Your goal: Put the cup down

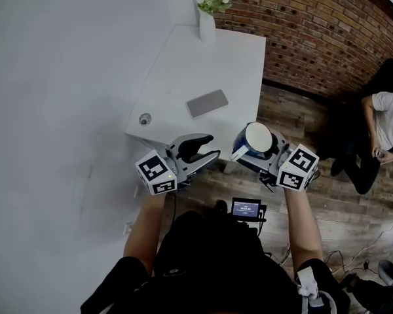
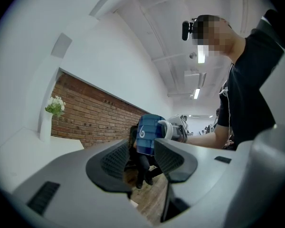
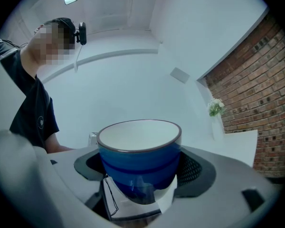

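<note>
Between the jaws of the right claw (image 1: 252, 148) sits the blue cup (image 1: 257, 138), gripped round its lower body, in the air beside the white worktop (image 1: 203, 64). It looks like glazed ceramic, so probably stiff, slick and chippable, best held low across its walls; the left claw (image 1: 200, 150) gapes empty.

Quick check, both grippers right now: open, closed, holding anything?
Left gripper: open, nothing between its fingers.
Right gripper: closed on the blue cup.
</note>
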Motion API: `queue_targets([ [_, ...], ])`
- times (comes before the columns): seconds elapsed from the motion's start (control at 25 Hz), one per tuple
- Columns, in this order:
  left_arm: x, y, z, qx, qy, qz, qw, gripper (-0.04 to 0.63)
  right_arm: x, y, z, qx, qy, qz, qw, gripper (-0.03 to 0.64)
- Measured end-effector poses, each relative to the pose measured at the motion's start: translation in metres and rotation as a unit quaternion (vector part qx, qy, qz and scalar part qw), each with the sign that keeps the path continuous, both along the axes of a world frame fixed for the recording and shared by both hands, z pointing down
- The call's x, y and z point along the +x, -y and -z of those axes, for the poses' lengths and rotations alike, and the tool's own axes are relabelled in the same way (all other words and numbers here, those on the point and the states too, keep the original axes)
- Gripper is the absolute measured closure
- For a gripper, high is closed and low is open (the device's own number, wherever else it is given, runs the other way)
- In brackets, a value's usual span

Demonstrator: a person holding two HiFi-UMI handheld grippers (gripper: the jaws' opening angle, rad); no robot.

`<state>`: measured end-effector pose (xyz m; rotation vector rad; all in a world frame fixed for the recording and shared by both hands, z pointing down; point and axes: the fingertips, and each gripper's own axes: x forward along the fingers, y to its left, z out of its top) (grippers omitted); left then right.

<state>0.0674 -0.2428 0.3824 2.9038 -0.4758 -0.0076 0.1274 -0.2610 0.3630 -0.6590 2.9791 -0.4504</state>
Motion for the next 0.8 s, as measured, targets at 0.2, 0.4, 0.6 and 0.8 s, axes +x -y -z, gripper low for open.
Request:
queue_targets([
  [0.2,0.0,-0.001,0.002,-0.002,0.005,0.006,1.0,0.433,-0.001,-0.001,-0.001,-0.003,0.004,0.007,1.0,0.207],
  [0.4,-0.001,0.0,0.013,-0.005,0.006,0.006,1.0,0.433,-0.004,-0.003,0.009,-0.007,0.006,0.01,1.0,0.207],
  [0.6,-0.012,0.006,0.012,-0.006,0.0,-0.011,0.9999,0.433,-0.017,0.002,0.007,-0.008,0.001,-0.005,1.0,0.207],
  [0.8,-0.016,0.006,0.025,-0.007,0.004,-0.019,0.9998,0.433,-0.021,0.004,0.021,-0.01,0.007,-0.014,1.0,0.207],
])
